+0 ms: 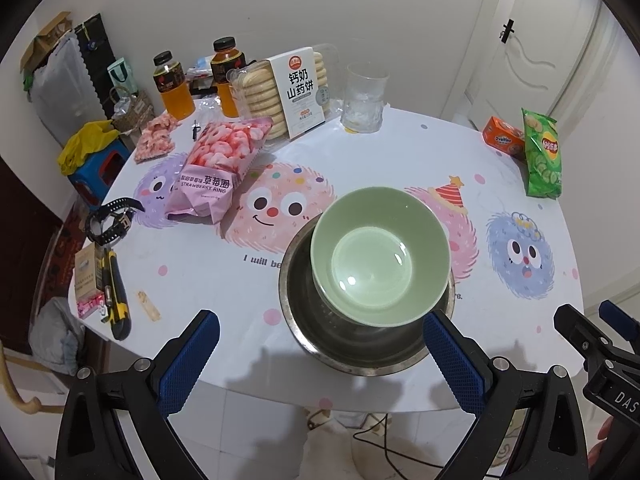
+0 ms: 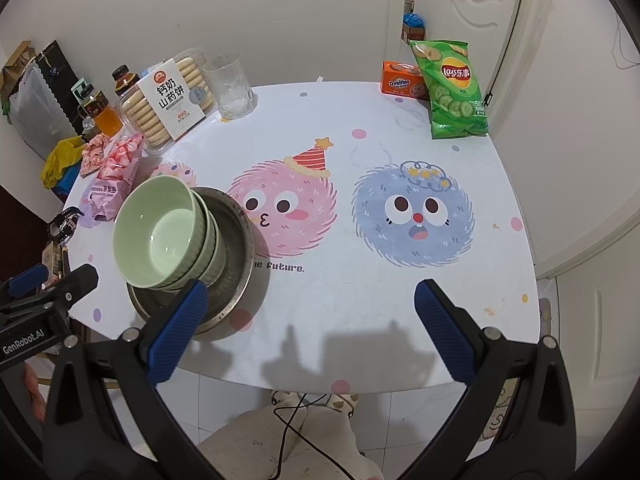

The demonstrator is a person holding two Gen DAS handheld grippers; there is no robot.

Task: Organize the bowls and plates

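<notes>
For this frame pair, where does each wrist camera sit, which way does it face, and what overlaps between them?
Left wrist view: behind the open left gripper, looking forward and down over the near table edge at the green bowls stacked in the metal dish; the right gripper intrudes at right.
Right wrist view: behind the open right gripper, facing the table centre; the left gripper shows at left, slippered feet below.
Shared: bowls, dish, glass, chips bag, biscuit box.

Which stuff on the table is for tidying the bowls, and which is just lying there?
For the job: green bowls, metal dish.

Just lying about: chips, glass, biscuits, juice bottles, pink snack bag, watch.
</notes>
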